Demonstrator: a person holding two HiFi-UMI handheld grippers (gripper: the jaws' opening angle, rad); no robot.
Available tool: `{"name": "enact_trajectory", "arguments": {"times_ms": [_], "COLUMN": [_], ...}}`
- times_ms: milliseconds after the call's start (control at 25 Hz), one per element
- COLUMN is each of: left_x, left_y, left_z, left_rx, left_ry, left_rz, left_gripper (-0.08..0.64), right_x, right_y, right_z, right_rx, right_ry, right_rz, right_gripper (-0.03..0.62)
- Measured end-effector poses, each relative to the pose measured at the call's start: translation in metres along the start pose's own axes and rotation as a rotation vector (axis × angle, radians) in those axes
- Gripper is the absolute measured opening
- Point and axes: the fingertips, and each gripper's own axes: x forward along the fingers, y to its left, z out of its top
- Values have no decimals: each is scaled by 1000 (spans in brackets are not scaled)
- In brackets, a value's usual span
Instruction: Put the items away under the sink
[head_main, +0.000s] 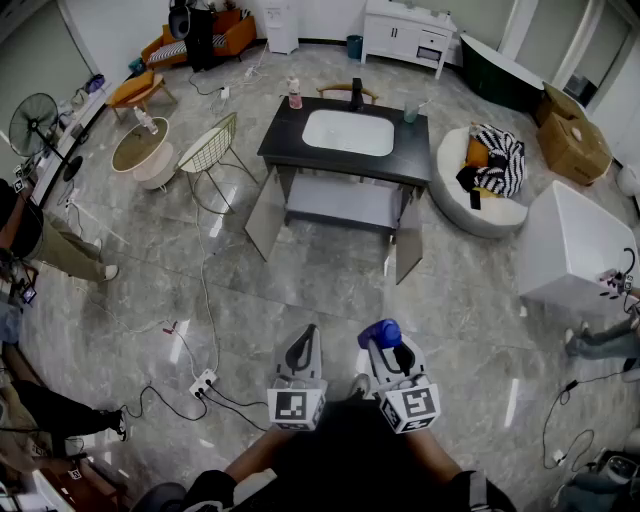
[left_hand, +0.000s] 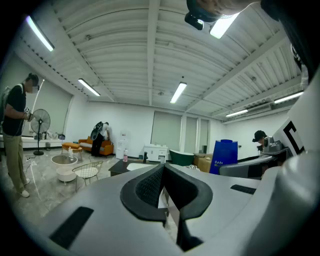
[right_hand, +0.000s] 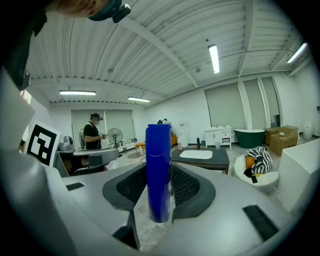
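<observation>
A blue bottle (right_hand: 159, 170) stands upright between the jaws of my right gripper (right_hand: 160, 187), which is shut on it; in the head view the blue bottle (head_main: 380, 333) shows above the right gripper (head_main: 392, 352). My left gripper (head_main: 300, 350) is shut with nothing in it, its pads (left_hand: 150, 187) pressed together. The black sink cabinet (head_main: 345, 150) with a white basin stands ahead, both doors swung open onto a bare shelf (head_main: 342, 203). On the countertop are a pink bottle (head_main: 294, 94), a black faucet (head_main: 356, 95) and a cup (head_main: 411, 112).
A wire chair (head_main: 212, 148) and round table (head_main: 140, 148) stand left of the cabinet, a white pouf with striped clothes (head_main: 494, 165) to its right, a white box (head_main: 575, 245) further right. Cables and a power strip (head_main: 203, 381) lie on the floor. People stand at the left edge.
</observation>
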Motion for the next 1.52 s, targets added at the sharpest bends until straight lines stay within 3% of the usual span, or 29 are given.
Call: {"name": "enact_trajectory", "arguments": {"times_ms": [600,880,1040,1120,1280,1520], "left_x": [-7,-9,-10,-11,-9,8], "left_y": [15,42,58,64,82,100], "left_z": [-7,-3,-2,-1,-9,-9], "left_rx": [41,20,73,61,82,39], "left_ry": [16,9,-14,-28,16,8], "left_rz": [-14,-16,-29,-43,-79,-75], "left_gripper": [15,15,15,15,15,15], "right_x": [11,29,43,49,69,95], "right_y": [14,34,48,57,71,74], "right_z": [1,4,3,1,-3,2], "right_rx": [17,18,8,-4,-6,3], "right_ry": [6,1,0,3,7,13], "right_rz": [14,6,3,7,11,9], "right_gripper": [149,147,147,147,147,147]}}
